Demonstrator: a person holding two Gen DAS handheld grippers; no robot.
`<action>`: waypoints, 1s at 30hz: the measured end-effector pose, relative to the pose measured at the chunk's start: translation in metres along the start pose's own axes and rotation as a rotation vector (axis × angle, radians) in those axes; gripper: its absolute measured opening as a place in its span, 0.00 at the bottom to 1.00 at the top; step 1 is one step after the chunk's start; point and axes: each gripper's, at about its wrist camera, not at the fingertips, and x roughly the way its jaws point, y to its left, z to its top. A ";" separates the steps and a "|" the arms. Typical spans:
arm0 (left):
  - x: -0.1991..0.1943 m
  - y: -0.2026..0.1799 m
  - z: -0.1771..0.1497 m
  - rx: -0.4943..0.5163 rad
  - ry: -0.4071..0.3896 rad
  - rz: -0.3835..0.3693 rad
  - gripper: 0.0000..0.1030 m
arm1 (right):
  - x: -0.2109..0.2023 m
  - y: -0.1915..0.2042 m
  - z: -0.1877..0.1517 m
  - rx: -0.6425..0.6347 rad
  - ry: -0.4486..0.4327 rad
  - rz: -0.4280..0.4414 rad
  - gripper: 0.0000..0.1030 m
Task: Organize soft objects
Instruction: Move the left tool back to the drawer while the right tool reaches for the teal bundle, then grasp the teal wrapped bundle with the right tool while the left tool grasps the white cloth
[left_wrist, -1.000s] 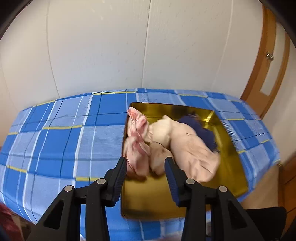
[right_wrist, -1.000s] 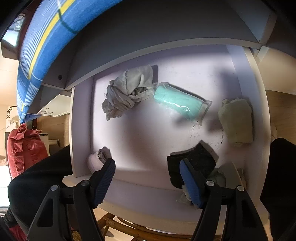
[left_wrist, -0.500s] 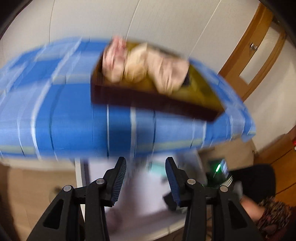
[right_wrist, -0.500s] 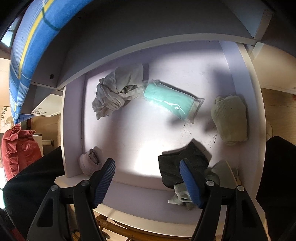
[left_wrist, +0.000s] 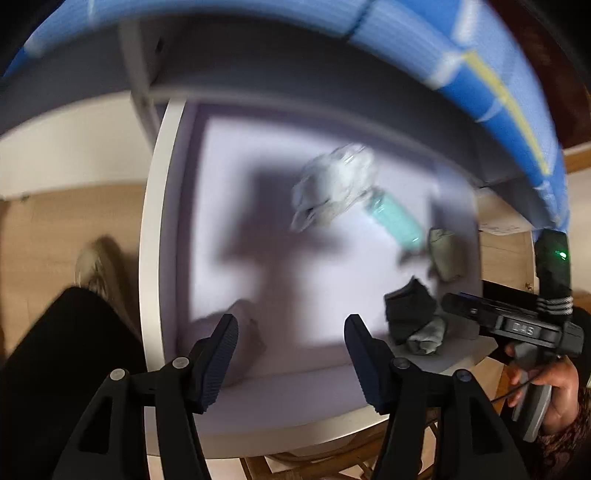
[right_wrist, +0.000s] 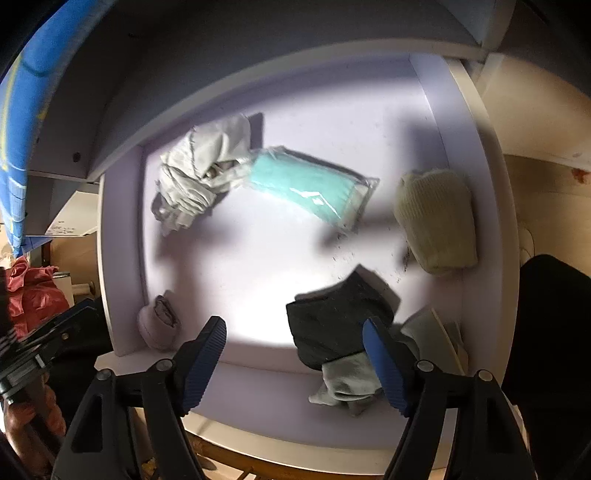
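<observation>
The left gripper (left_wrist: 291, 345) has swung away from the gold tray of folded clothes on the blue checked bedcover (left_wrist: 495, 70) and now points down into the open white drawer (left_wrist: 151, 236) beneath it. Its jaws have just been opening; they stand apart with nothing between them, above the drawer's front left corner. Just beside the left finger lies a small lilac rolled cloth (left_wrist: 240, 332), tucked into that corner.

The right gripper (right_wrist: 295, 354) hangs over the drawer's front edge, jaws apart and empty, opened a little further than before. Its right finger sits in front of a dark grey folded cloth (right_wrist: 332, 321), which overlaps a pale grey-green cloth (right_wrist: 351, 380) draped on the drawer's front rim.

The remaining soft things lie spread across the drawer floor: a crumpled light grey cloth (right_wrist: 199, 173) near the back left, a mint-green pack in clear wrap (right_wrist: 314, 184) touching it at mid-back, and a pale yellow-green knitted roll (right_wrist: 436, 218) against the right wall.

With the left gripper freed and down at the drawer, the last delivery to the tray looks finished and a new pick is starting. The lilac roll seems the likeliest target, being nearest the left jaws, though the blur leaves the exact aim unclear.
</observation>
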 end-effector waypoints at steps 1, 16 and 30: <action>0.005 0.003 -0.001 -0.012 0.017 0.003 0.59 | 0.001 -0.001 -0.001 0.002 0.009 -0.002 0.75; 0.037 0.011 -0.011 -0.017 0.145 0.096 0.59 | 0.015 -0.007 -0.003 -0.010 0.059 -0.086 0.81; 0.042 -0.013 -0.007 0.015 0.098 0.095 0.59 | 0.062 0.049 0.040 -0.489 -0.037 -0.433 0.80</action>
